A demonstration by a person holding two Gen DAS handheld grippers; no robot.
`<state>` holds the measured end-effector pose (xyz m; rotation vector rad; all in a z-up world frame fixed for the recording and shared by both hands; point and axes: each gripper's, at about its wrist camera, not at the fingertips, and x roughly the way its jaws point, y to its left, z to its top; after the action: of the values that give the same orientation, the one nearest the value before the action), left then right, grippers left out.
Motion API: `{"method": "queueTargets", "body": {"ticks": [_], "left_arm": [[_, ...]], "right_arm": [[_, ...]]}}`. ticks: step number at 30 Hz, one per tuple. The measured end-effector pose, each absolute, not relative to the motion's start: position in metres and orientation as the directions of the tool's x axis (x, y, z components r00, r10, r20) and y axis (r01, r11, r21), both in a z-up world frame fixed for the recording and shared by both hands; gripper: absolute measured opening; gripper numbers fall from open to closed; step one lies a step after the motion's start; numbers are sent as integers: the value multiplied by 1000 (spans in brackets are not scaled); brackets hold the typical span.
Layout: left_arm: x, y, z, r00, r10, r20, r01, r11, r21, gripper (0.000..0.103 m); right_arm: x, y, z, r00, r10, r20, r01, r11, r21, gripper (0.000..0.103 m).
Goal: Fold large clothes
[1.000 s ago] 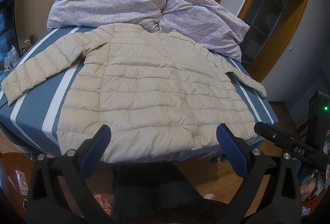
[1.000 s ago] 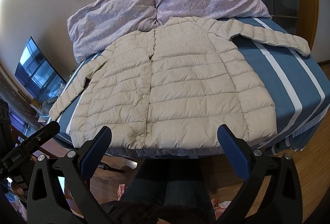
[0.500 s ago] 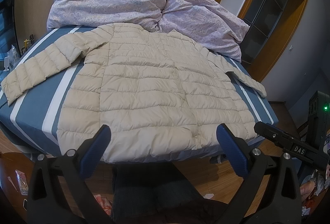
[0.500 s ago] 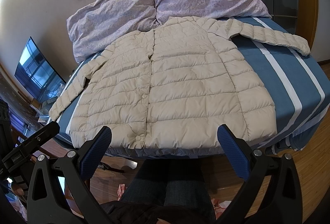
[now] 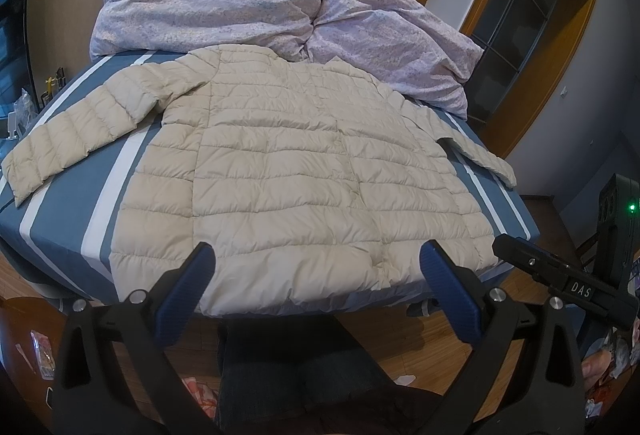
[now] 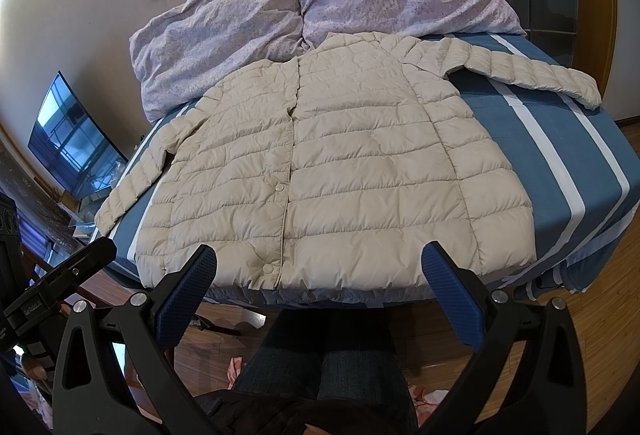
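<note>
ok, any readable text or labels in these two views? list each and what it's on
"DAS": white letters on the black bar of the right gripper's rig, seen in the left wrist view.
A small label on the black bar in the right wrist view: too blurred to read.
Jacket: no readable text.

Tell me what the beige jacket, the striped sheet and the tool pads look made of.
Beige jacket: thin, smooth, faintly shiny shell, probably nylon or polyester, quilted in puffy horizontal channels.
Striped sheet: matte woven fabric, likely cotton; soft creases at the edge.
Tool pads: blue, dimpled, probably rubber or textured plastic.
</note>
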<state>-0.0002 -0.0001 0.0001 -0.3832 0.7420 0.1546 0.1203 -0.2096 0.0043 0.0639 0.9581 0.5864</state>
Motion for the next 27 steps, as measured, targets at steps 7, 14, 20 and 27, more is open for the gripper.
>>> {"method": "queueTargets", "body": {"ticks": [7, 14, 20, 27], "left_arm": [[0, 0, 0, 729, 2, -684, -270, 920, -285, 101], [0, 0, 0, 729, 3, -684, -271, 920, -284, 101], [0, 0, 0, 728, 3, -685, -271, 920, -284, 101], [4, 3, -2, 718, 5, -696, -281, 917, -284, 101]], "right_arm": [[120, -210, 4, 433, 497, -752, -442, 844, 303, 102], [121, -212, 7, 433, 497, -752, -443, 844, 302, 102], [121, -213, 7, 433, 496, -753, -442, 845, 303, 102], [135, -211, 1, 438, 471, -766, -427, 859, 284, 102]]}}
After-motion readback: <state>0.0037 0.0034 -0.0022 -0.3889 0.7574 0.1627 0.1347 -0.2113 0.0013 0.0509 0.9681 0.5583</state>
